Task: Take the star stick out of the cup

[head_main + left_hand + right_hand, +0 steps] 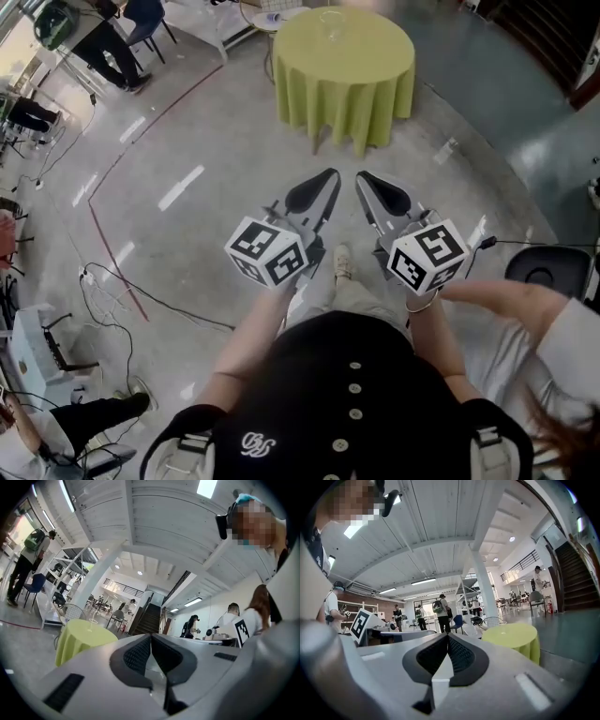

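Star stick (90, 618): it shows only in the left gripper view, as a thin pale upright line rising from the cup on the bench. Its star end is too small to make out. Cup (330, 22): clear, standing near the middle of the round bench (342, 80), which is draped in a lime-green cloth. In the head view the cup sits close to the top edge and is blurred, so its contents cannot be confirmed there. Both tools are well apart from the bench, over open floor, held side by side and level, pointing toward it. Left tool (329, 174): jaws pressed together at the tips, gripping nothing. Right tool (360, 176): jaws likewise pressed together, gripping nothing. Markings: each tool carries a white cube, left cube (267, 251) and right cube (428, 255), printed with black square-coded patterns that bear no lettering. A white emblem (253, 443) on the wearer's black garment is too small to read. Floor (187, 141): grey and glossy, crossed by a red line (112, 159), with loose black cables (122, 286) at the left. Cut off by the frame: a black chair (546, 270) at the right edge and a person's dark-trousered legs (94, 412) at lower left. People far back in the hall in both gripper views are too small to detail.
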`<state>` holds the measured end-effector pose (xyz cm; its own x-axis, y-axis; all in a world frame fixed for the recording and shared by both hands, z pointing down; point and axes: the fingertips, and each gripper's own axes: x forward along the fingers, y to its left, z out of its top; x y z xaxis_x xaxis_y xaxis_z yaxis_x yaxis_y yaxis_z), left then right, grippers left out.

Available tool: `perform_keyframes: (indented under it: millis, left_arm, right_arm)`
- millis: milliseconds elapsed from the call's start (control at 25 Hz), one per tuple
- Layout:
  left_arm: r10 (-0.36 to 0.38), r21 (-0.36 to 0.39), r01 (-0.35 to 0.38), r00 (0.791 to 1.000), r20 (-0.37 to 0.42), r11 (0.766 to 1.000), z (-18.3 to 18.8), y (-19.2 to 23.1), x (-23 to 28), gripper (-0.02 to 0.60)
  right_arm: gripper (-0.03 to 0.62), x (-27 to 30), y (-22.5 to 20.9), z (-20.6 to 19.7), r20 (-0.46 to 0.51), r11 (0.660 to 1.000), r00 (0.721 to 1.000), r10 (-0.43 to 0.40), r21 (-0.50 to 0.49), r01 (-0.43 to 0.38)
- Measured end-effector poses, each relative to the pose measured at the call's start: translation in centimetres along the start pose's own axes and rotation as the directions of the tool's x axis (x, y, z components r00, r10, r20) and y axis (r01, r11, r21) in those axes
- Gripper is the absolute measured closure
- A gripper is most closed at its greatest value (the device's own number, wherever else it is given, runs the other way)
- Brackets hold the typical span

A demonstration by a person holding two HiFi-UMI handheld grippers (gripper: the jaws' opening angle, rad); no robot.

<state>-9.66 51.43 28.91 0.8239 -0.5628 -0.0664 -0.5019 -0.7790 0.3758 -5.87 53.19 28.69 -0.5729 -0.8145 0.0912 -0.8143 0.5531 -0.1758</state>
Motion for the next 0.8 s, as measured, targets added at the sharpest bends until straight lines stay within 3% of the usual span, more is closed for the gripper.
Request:
perform_keyframes:
  millis: [480, 800]
  left_arm:
    - [0.043, 0.005, -0.043, 0.999, 0.020, 0.999, 3.6, 6.3, 11.0, 0.561]
    - [0.072, 0.000, -0.072, 0.997, 0.040, 0.997, 5.4, 8.1, 15.9, 0.561]
  right_arm:
    - [0.591, 6.2, -10.6, 3.7, -0.006, 1.000, 1.000, 0.028, -0.001, -0.028]
    - [0.591, 8.6, -15.4, 5.4, -0.019, 0.998, 0.998, 0.054, 0.009, -0.054]
